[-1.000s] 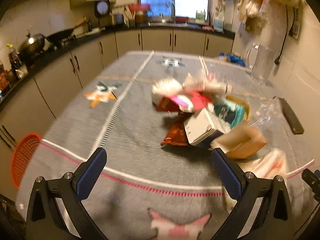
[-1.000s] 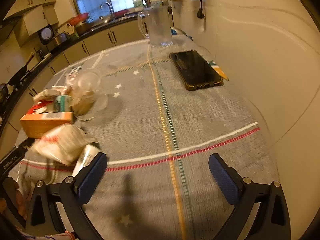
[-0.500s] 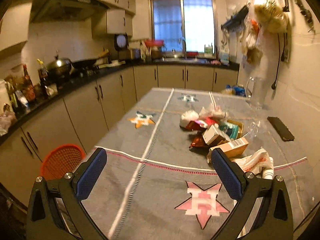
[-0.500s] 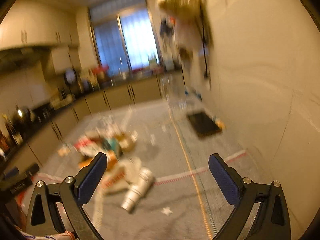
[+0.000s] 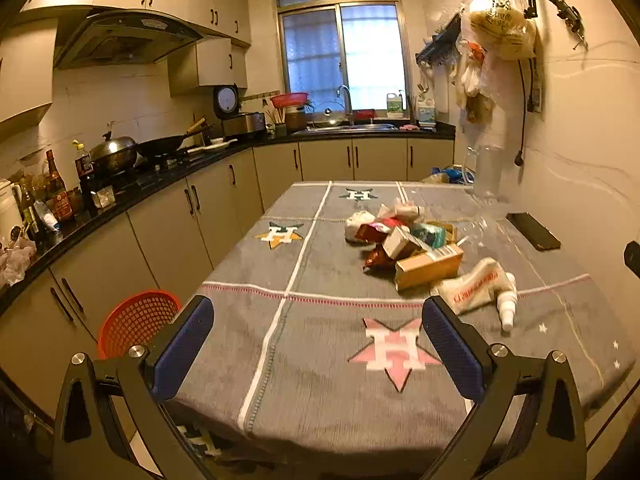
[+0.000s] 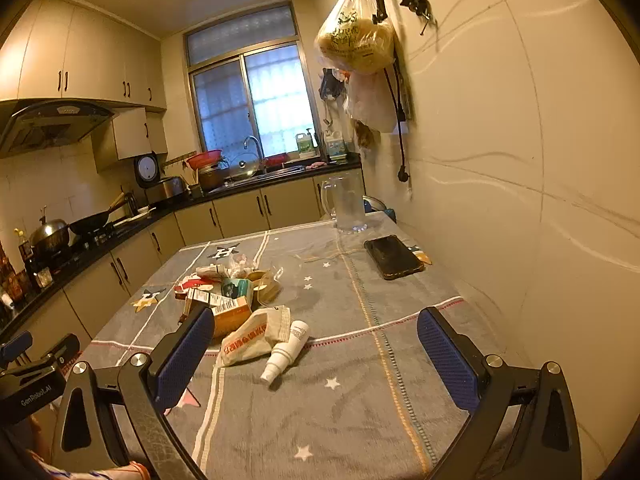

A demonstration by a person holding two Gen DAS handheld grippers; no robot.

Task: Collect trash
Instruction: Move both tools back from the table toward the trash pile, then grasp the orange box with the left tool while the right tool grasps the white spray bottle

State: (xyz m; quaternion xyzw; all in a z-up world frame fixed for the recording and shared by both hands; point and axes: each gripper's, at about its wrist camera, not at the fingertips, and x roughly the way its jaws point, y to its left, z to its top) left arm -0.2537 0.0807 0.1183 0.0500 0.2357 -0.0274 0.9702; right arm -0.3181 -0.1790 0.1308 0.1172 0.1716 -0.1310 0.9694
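A pile of trash (image 5: pixel 404 236) lies on the grey star-patterned tablecloth (image 5: pixel 320 344): small cartons, a brown box (image 5: pixel 428 266), red wrappers, a crumpled white bag (image 5: pixel 474 286) and a white bottle (image 5: pixel 507 306). The pile also shows in the right wrist view (image 6: pixel 228 292), with the bottle (image 6: pixel 286 356) nearest. My left gripper (image 5: pixel 318 344) is open and empty, held back above the table's near edge. My right gripper (image 6: pixel 314 354) is open and empty, above the near right part of the table. An orange mesh basket (image 5: pixel 136 320) stands on the floor left of the table.
A black phone (image 6: pixel 393 257) and a clear pitcher (image 6: pixel 348 204) sit on the table's far right by the wall (image 6: pixel 520 200). Kitchen counters (image 5: pixel 120 196) run along the left and back. Plastic bags (image 6: pixel 356 44) hang on the wall.
Both grippers have pulled back and risen from close over the table, so the whole table and kitchen now show. Both stay open. The trash has not moved.
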